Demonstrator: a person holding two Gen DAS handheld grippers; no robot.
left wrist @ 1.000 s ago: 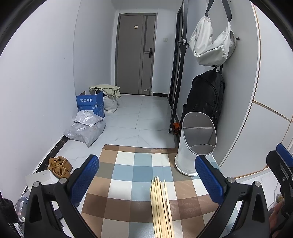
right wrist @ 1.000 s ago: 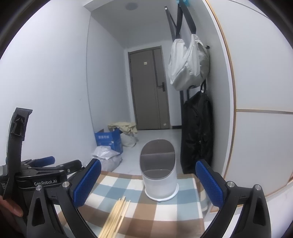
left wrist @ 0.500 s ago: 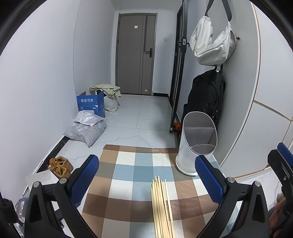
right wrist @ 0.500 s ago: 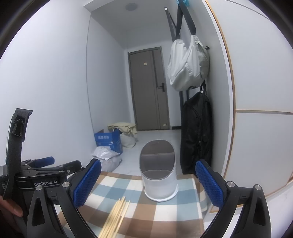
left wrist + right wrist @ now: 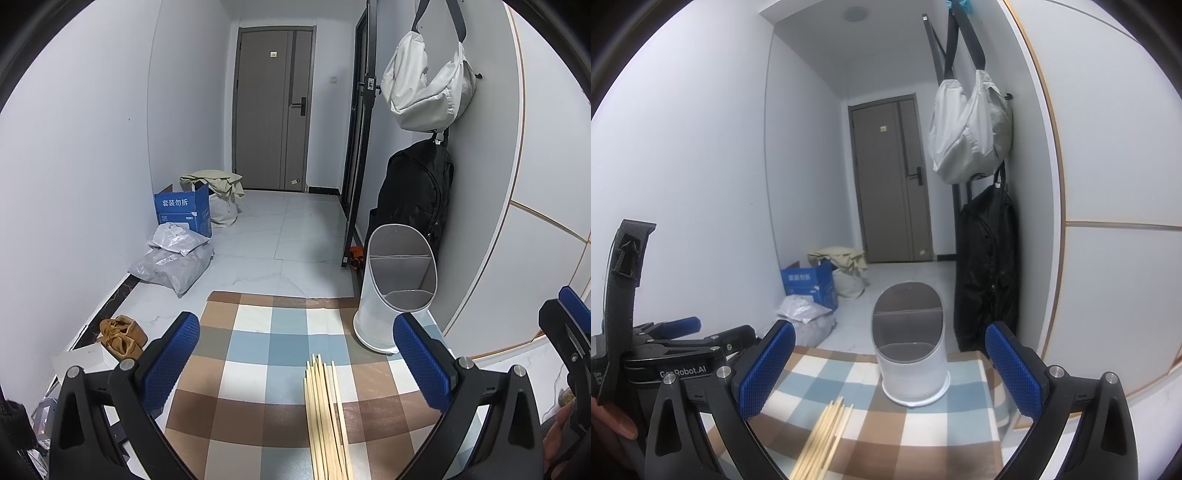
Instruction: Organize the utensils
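We find both the left tongs [image 5: 295,360] and right tongs [image 5: 890,363] released, grasping nothing. The wooden chopsticks [image 5: 327,417] lie bundled on the checked cloth [image 5: 258,354]; the white holder [image 5: 397,291] stands upright near them, apart.

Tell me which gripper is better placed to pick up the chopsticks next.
Probably the left gripper: the chopsticks lie between its open jaws. In the right gripper view the chopsticks lie off toward its left finger.

bundled wooden chopsticks [image 5: 327,417] flat on cloth; white holder [image 5: 397,291] upright, empty.
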